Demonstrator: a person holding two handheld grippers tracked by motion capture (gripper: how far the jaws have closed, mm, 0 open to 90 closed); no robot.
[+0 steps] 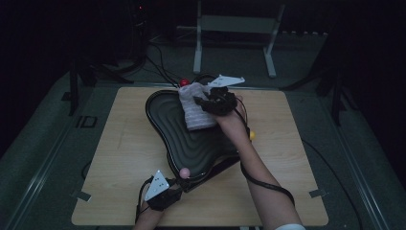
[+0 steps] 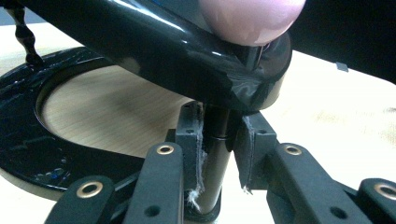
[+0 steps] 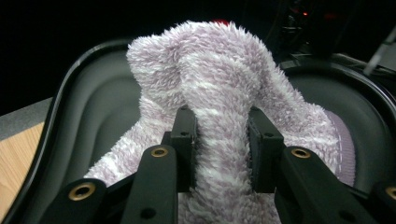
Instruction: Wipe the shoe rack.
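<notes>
A glossy black ridged tray point(image 1: 172, 127) is tilted over the wooden table, its near end lifted. My left gripper point(image 1: 178, 184) at the table's front is shut on a black post point(image 2: 215, 154) under the tray's rim, below a pink ball knob point(image 2: 250, 18). A fluffy lilac and white cloth point(image 1: 195, 111) lies across the tray's far part. My right gripper point(image 1: 201, 102) pinches a fold of the cloth point(image 3: 219, 116) between its pads, over the tray point(image 3: 84, 107).
The wooden table point(image 1: 124, 158) has bare room at left and right of the tray. A red ball point(image 1: 184, 82) and a yellow ball point(image 1: 252, 135) poke out by the tray's edges. A grey metal stand point(image 1: 234, 28) stands beyond the table.
</notes>
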